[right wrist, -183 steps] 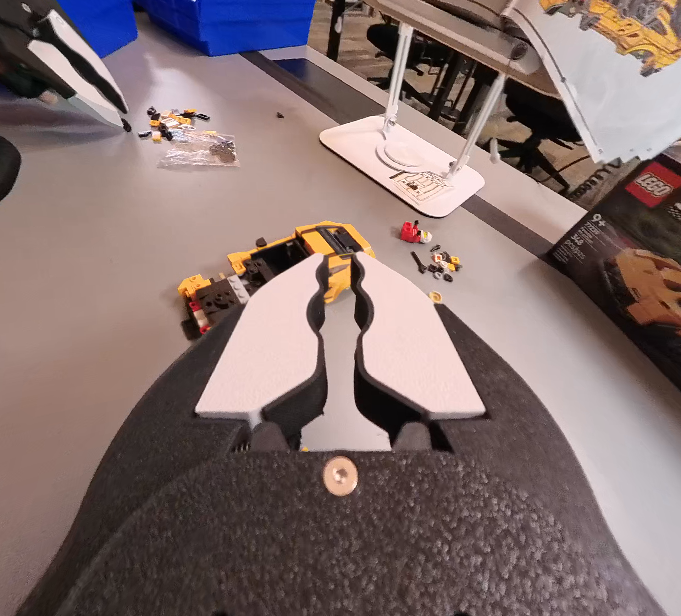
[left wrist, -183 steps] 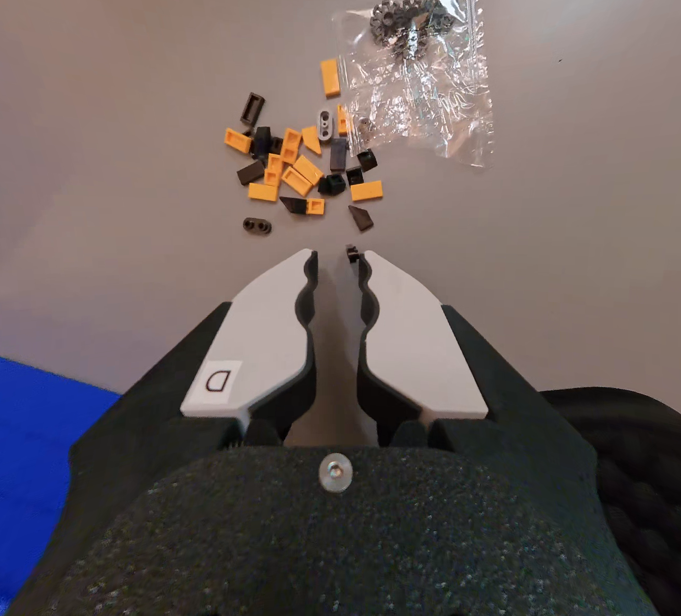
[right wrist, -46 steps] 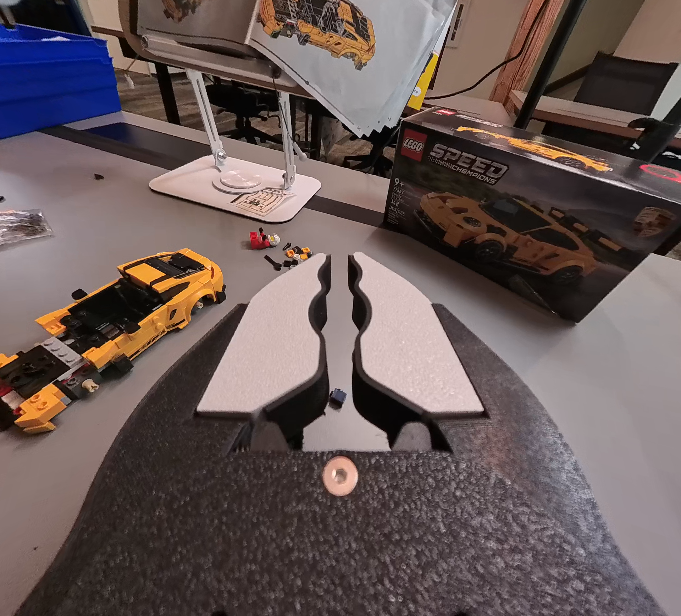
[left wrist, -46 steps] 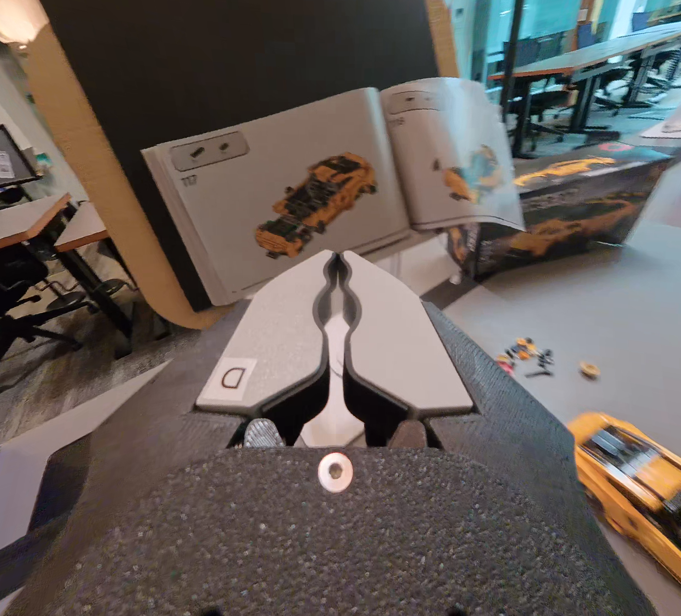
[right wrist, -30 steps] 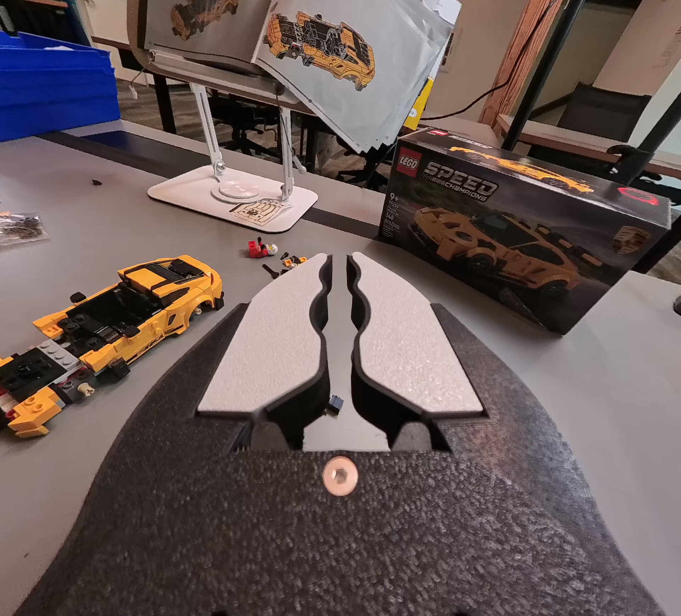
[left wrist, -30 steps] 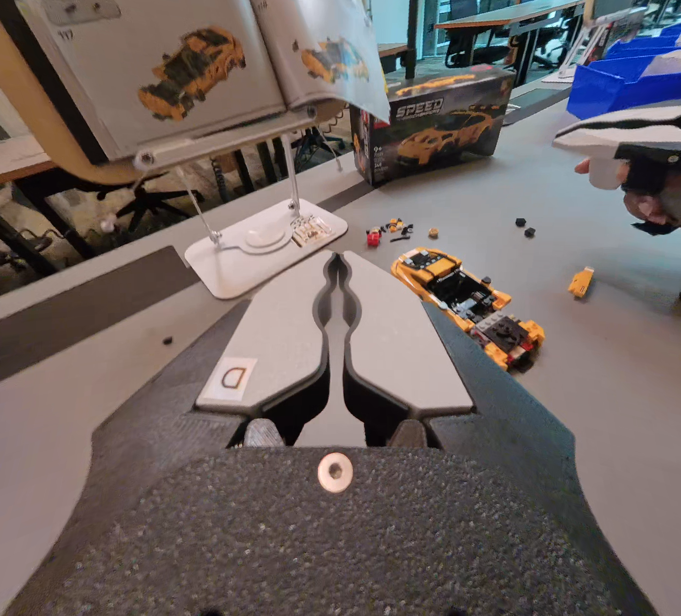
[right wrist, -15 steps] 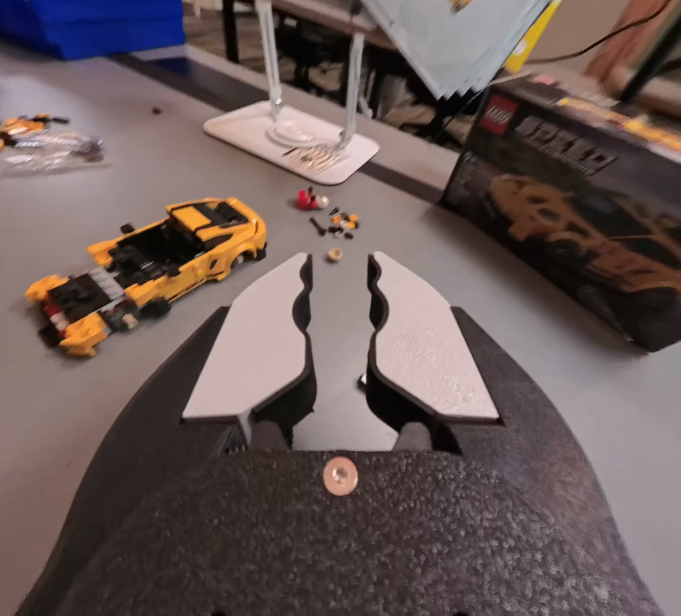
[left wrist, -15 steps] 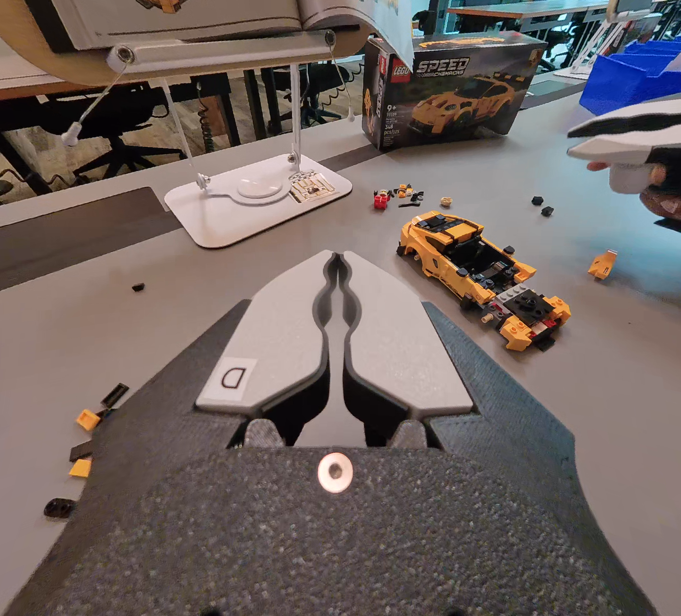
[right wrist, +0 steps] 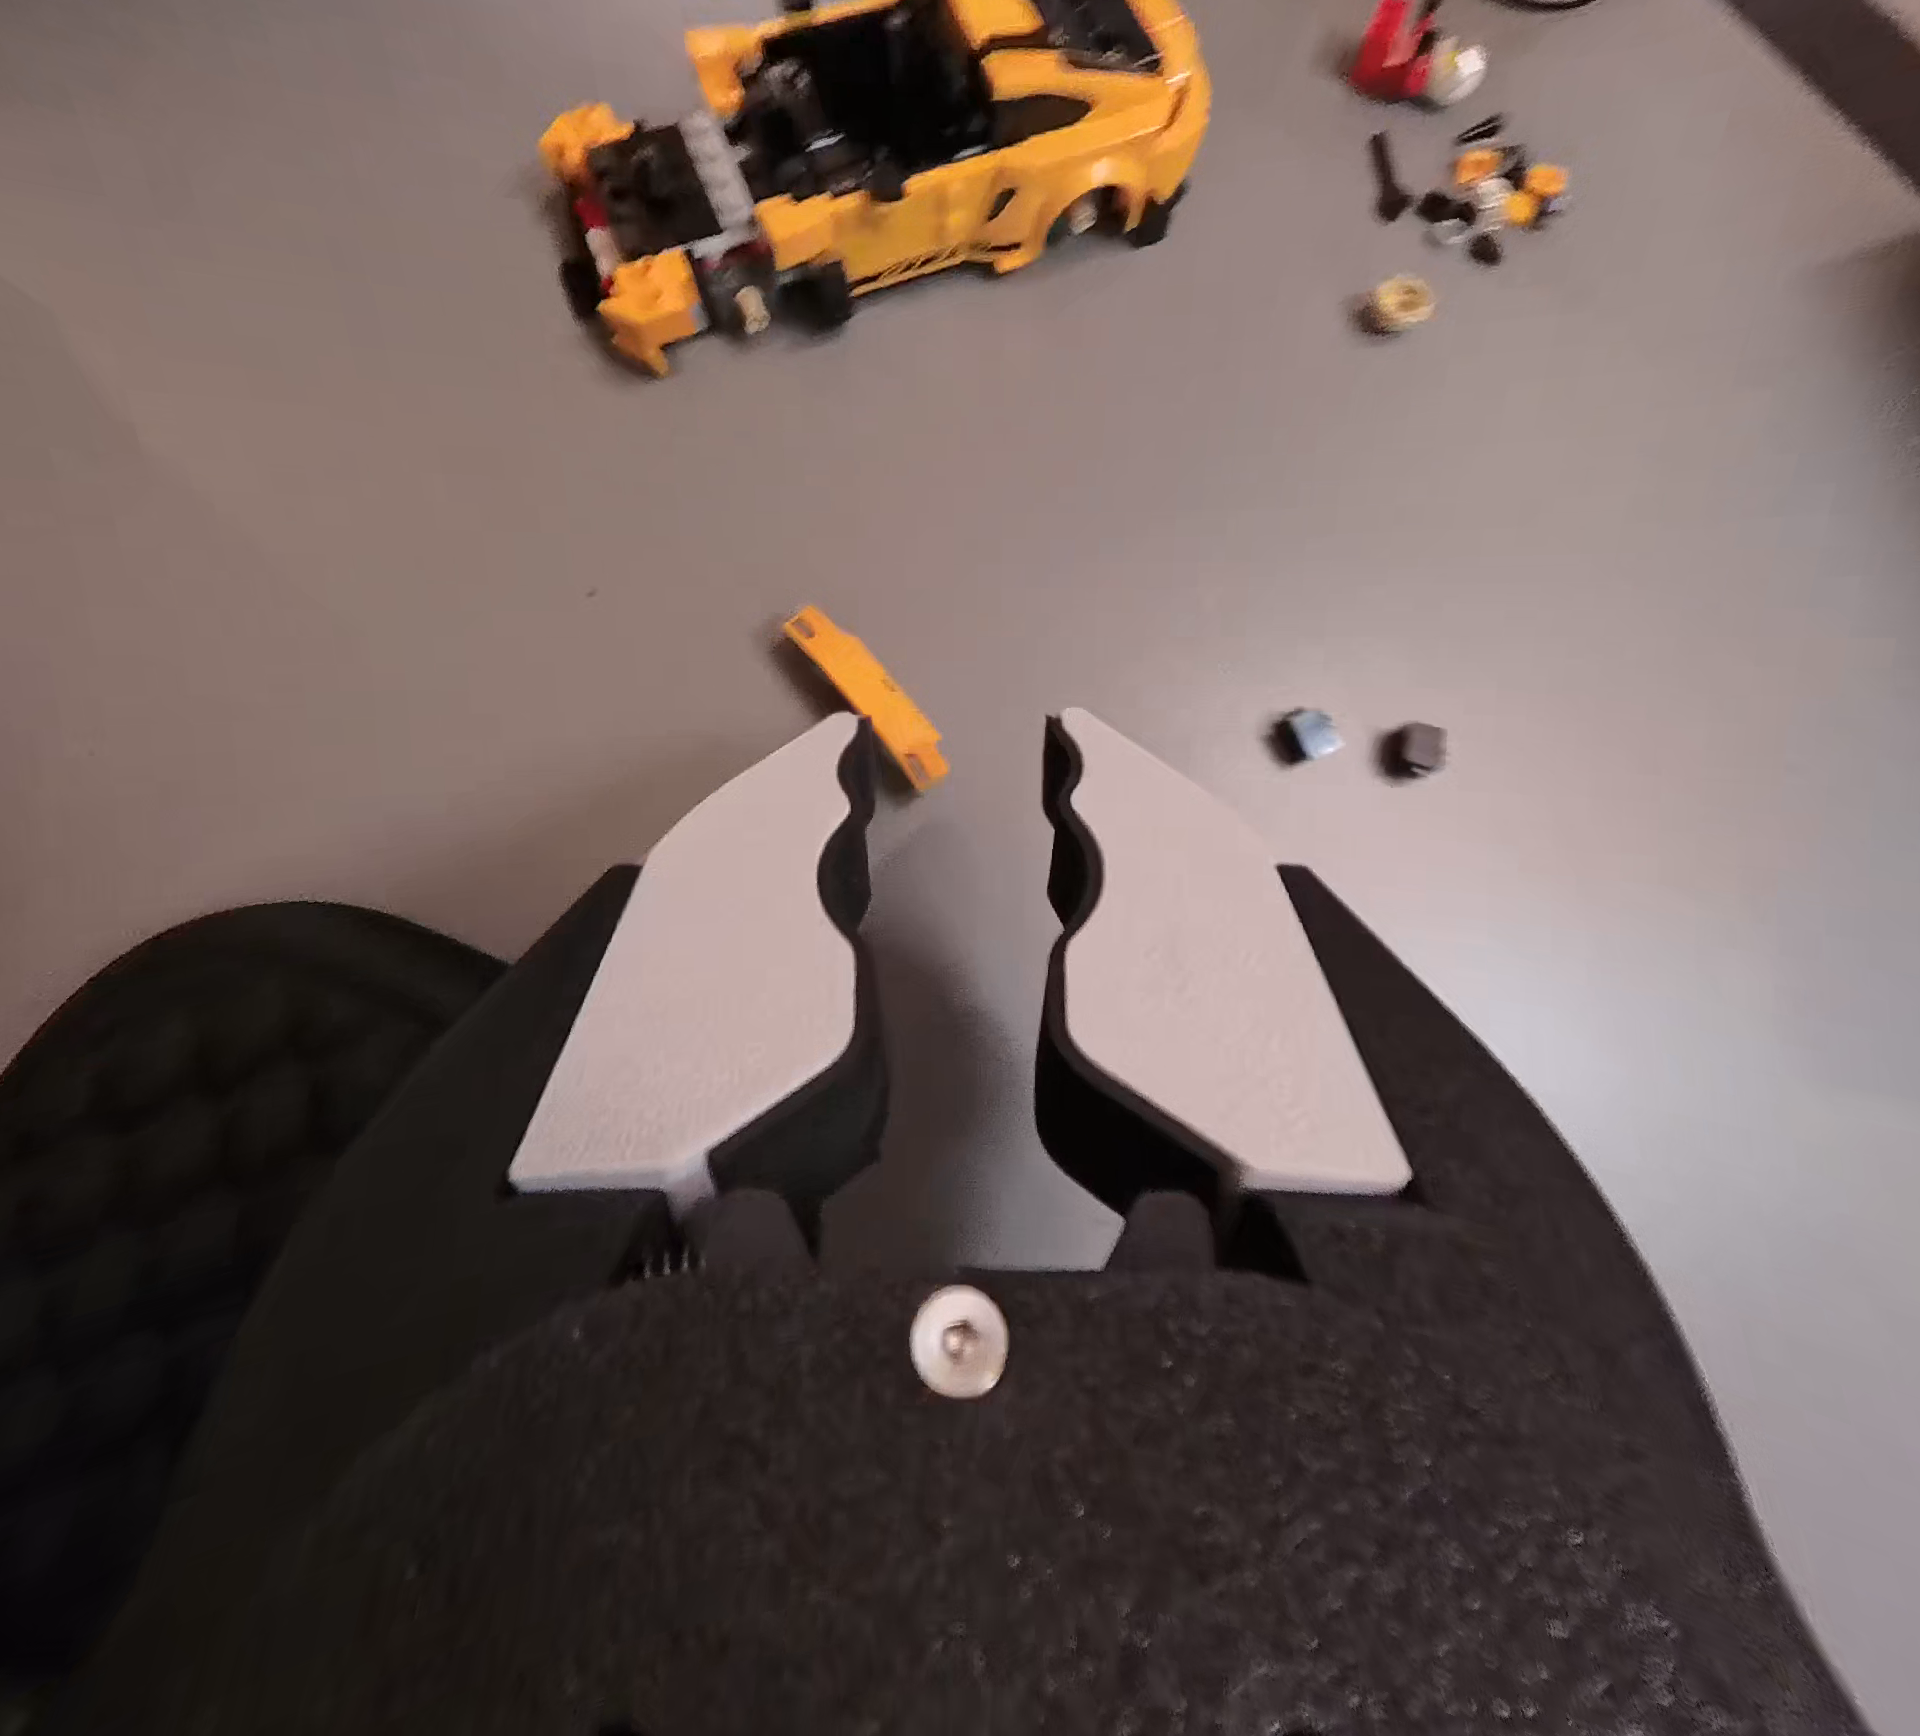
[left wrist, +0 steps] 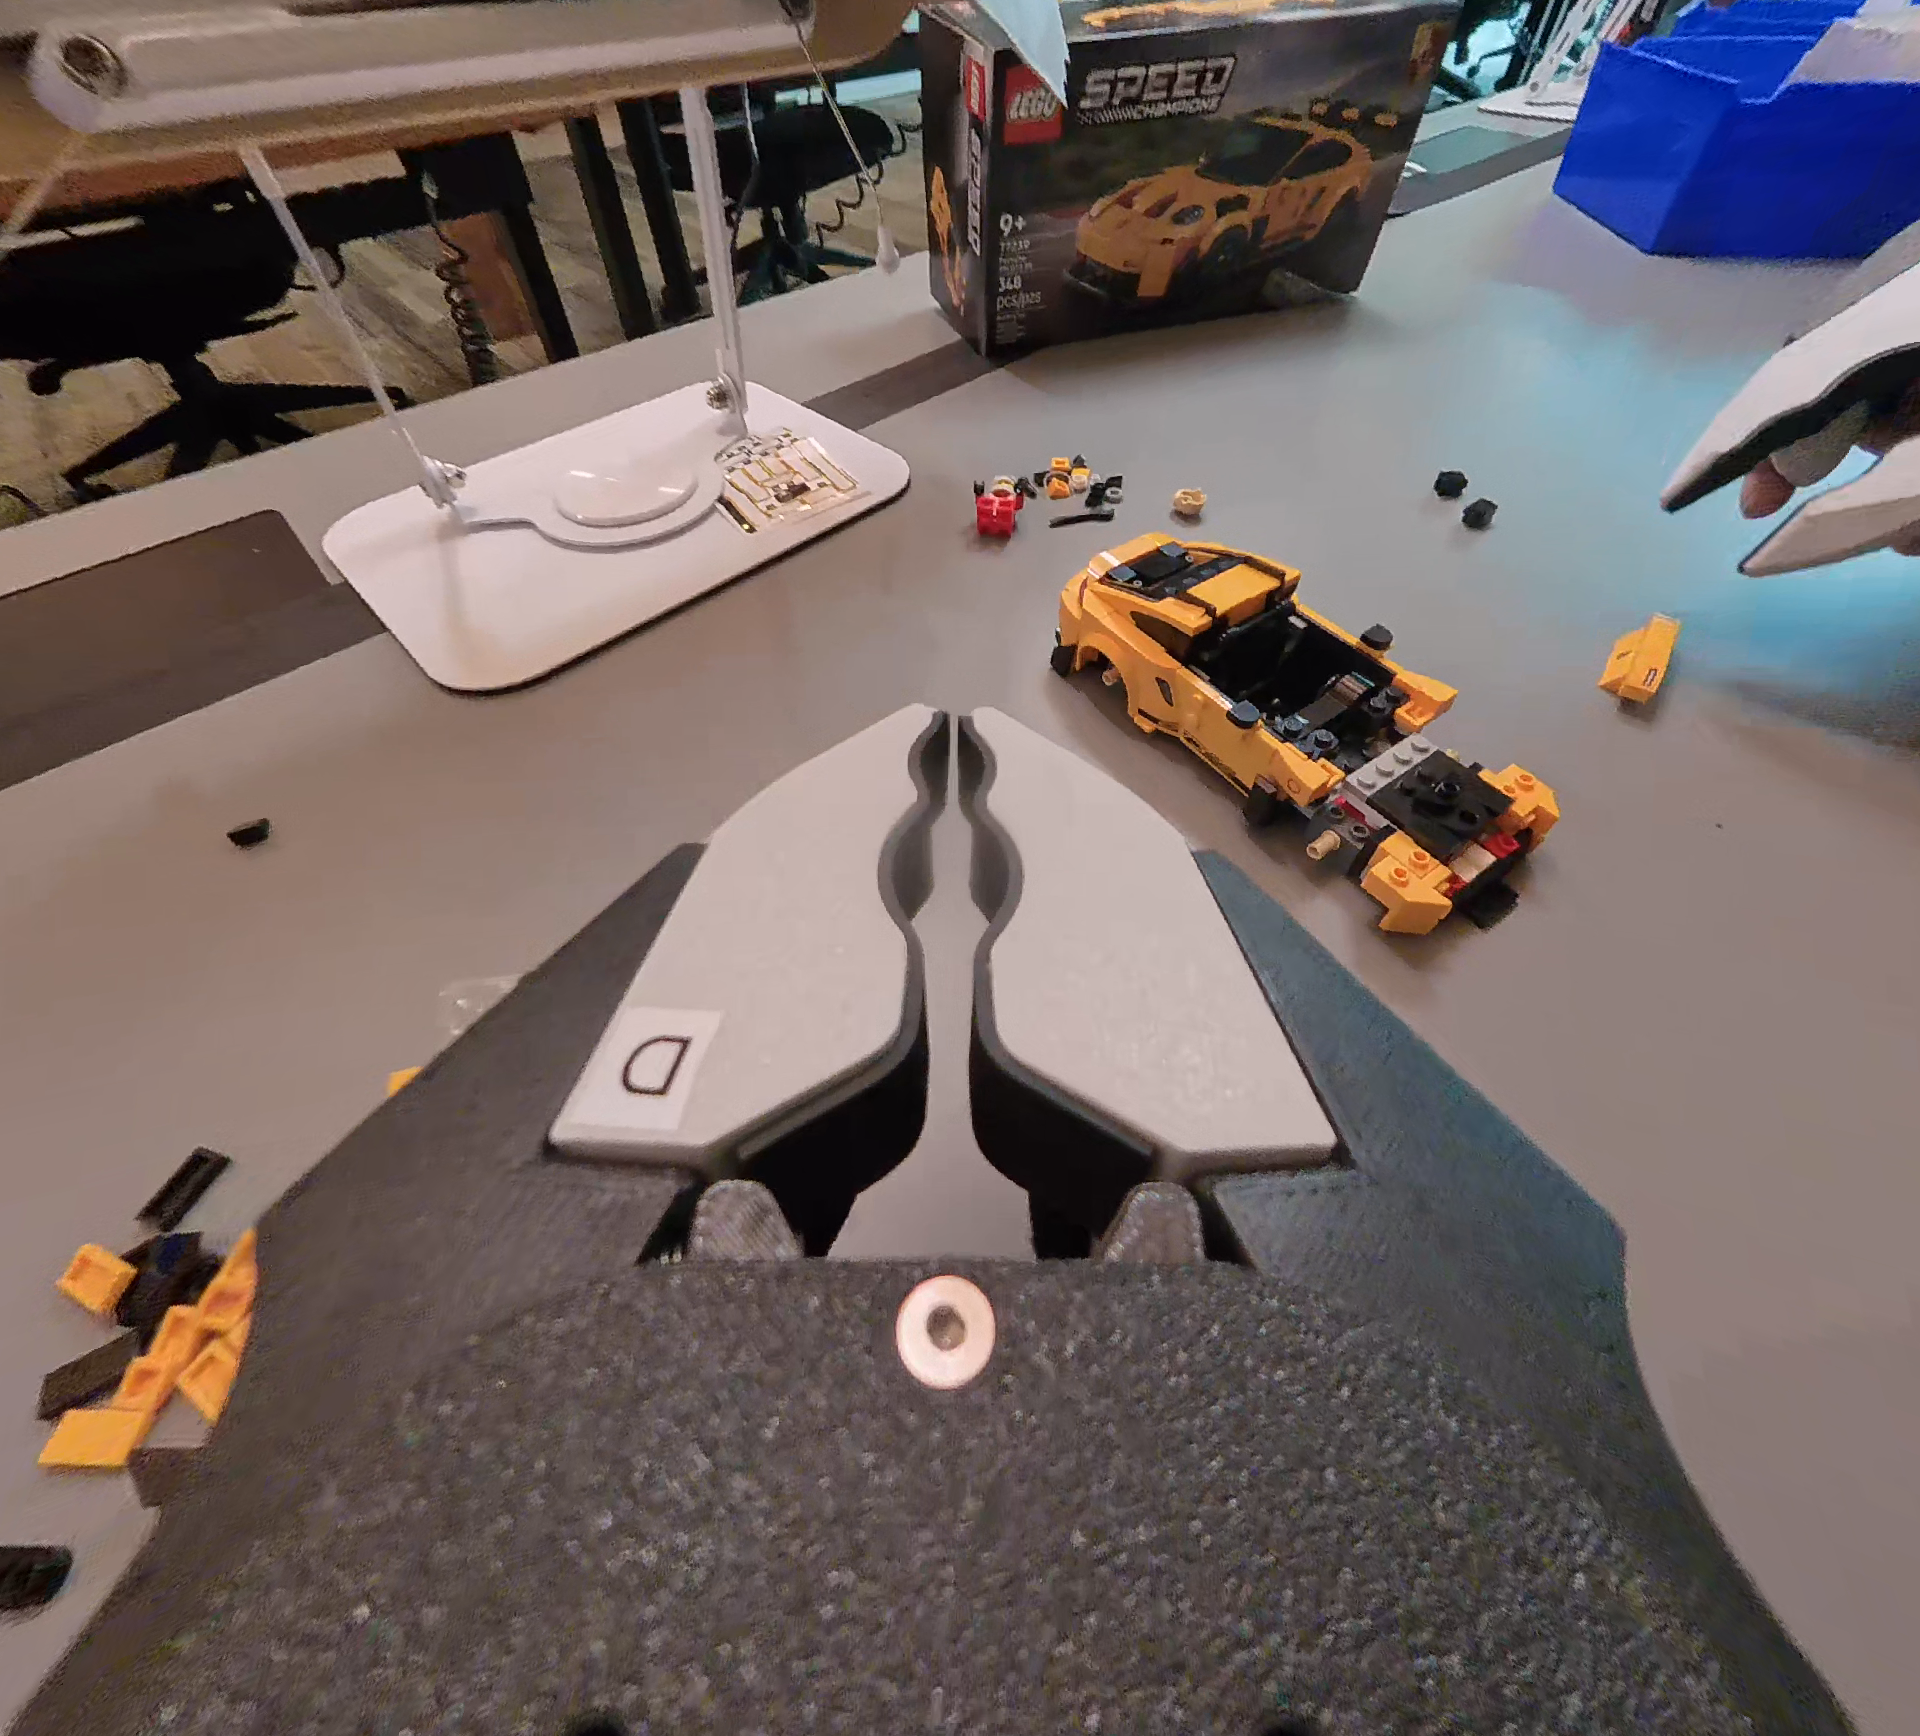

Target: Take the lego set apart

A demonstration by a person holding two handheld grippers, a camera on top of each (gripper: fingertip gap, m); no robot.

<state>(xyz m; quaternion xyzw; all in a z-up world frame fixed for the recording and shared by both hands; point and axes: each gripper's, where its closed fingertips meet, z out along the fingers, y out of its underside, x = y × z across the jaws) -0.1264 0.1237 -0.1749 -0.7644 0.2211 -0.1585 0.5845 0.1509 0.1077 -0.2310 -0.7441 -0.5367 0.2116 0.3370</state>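
Hovering above the grey tabletop (right wrist: 312,543), the right gripper (right wrist: 951,730) points almost straight down with its fingers (right wrist: 727,959) spread apart and nothing between them. Just beyond the tip of its left finger lies a loose yellow piece (right wrist: 864,712), a narrow strip whose long axis runs diagonally, from far-left to near-right, so that its near end sits just inside the gap. A small shift to the left, and perhaps a turn of the wrist to bring the fingers across the strip's short side, looks like what a clean pick would need (the picture is slightly blurred, so finer detail of the piece cannot be told).

The yellow lego car (right wrist: 883,148) stands farther off on the tabletop, well apart from both grippers, its roof and front panels already gone and black and grey inner bricks showing. Two tiny pieces (right wrist: 1356,741) lie to the right of the right gripper.

The left gripper (left wrist: 951,730) is held over the tabletop with its fingers pressed together and empty, the car (left wrist: 1299,710) lying to its far right. The strip (left wrist: 1640,658) is plainly nearer the right gripper (left wrist: 1787,491), so that hand is probably the one to take it. A pile of sorted yellow and black parts (left wrist: 145,1323) lies at the near left.
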